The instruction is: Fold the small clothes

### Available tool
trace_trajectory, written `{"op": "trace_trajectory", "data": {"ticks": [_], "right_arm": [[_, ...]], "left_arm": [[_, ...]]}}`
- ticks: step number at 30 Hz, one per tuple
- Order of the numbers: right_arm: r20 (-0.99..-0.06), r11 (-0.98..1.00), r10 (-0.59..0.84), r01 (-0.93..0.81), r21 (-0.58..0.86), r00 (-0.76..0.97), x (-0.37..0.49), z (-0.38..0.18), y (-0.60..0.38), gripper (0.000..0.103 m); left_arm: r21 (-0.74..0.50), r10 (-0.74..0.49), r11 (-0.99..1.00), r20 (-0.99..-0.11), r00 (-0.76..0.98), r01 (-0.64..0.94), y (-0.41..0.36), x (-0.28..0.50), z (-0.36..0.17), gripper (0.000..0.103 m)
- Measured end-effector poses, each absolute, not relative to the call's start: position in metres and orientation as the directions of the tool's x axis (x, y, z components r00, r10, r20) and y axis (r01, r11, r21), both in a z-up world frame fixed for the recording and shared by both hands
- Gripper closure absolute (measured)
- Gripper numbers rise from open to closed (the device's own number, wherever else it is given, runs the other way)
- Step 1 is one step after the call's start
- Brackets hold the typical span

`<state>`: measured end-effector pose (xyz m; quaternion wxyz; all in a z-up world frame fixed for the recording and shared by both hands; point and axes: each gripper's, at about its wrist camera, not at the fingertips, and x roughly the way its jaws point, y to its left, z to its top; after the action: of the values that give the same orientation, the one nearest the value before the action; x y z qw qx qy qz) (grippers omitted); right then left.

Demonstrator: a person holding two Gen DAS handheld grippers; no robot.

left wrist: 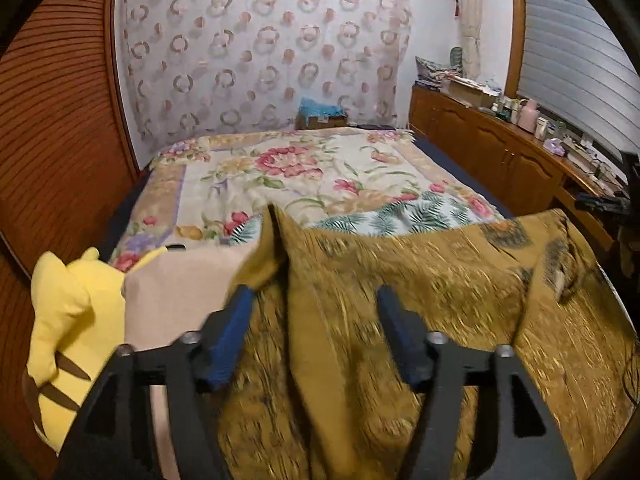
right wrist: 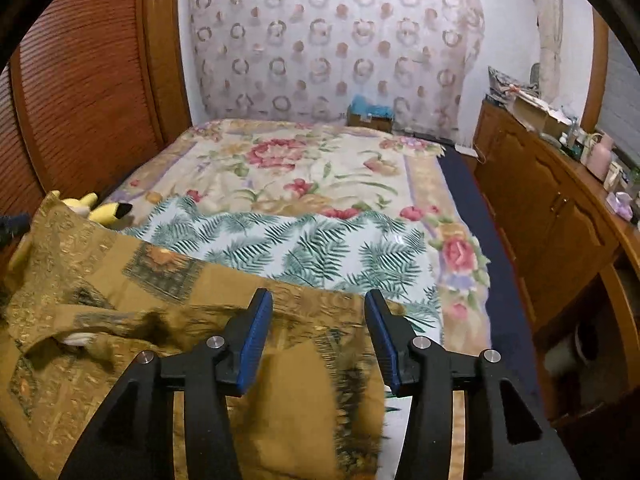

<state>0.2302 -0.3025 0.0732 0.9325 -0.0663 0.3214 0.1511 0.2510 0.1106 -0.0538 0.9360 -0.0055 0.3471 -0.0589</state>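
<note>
A mustard-brown patterned garment (left wrist: pixel 440 300) lies spread over the near end of the bed; it also shows in the right wrist view (right wrist: pixel 140 320). A raised fold of it (left wrist: pixel 280 240) stands up ahead of my left gripper (left wrist: pixel 314 300), which is open just above the cloth, its blue pads apart and empty. My right gripper (right wrist: pixel 316 304) is open over the garment's right edge, nothing between its pads. A white label (right wrist: pixel 78 338) shows at the collar opening on the left.
The bed has a floral blanket (left wrist: pixel 288 168) and a fern-print cloth (right wrist: pixel 304 248). A yellow plush toy (left wrist: pixel 68 320) sits at the bed's left edge, and shows in the right wrist view (right wrist: pixel 100 210). A wooden cabinet (right wrist: pixel 560 216) with clutter runs along the right; a slatted wooden door (left wrist: pixel 52 140) is on the left.
</note>
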Motion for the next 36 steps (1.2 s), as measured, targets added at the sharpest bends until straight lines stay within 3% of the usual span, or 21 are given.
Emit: {"op": "trace_trajectory", "data": {"ticks": [10, 25, 27, 32, 36], "right_arm": [[-0.642, 0.890, 0.360, -0.457, 0.017, 0.677, 0.201, 0.082, -0.236, 0.053], [-0.737, 0.901, 0.319, -0.432, 0.041, 0.596, 0.208, 0.071, -0.226, 0.053], [-0.742, 0.904, 0.330, -0.421, 0.071, 0.584, 0.210, 0.070, -0.231, 0.059], [-0.737, 0.898, 0.377, -0.417, 0.142, 0.561, 0.214, 0.065, -0.239, 0.094], [-0.710, 0.885, 0.410, -0.438, 0.159, 0.572, 0.205, 0.064, -0.240, 0.099]], "left_arm": [[-0.033, -0.067, 0.998, -0.674, 0.736, 0.061, 0.110, 0.205, -0.065, 0.030], [-0.055, -0.061, 0.998, -0.703, 0.708, 0.032, 0.119, 0.177, -0.087, 0.031], [-0.063, -0.073, 0.997, -0.699, 0.712, 0.040, 0.118, 0.176, -0.086, 0.038], [-0.070, -0.105, 0.994, -0.697, 0.709, 0.078, 0.113, 0.174, -0.086, 0.054], [-0.073, -0.119, 0.993, -0.709, 0.695, 0.096, 0.109, 0.180, -0.088, 0.055]]}}
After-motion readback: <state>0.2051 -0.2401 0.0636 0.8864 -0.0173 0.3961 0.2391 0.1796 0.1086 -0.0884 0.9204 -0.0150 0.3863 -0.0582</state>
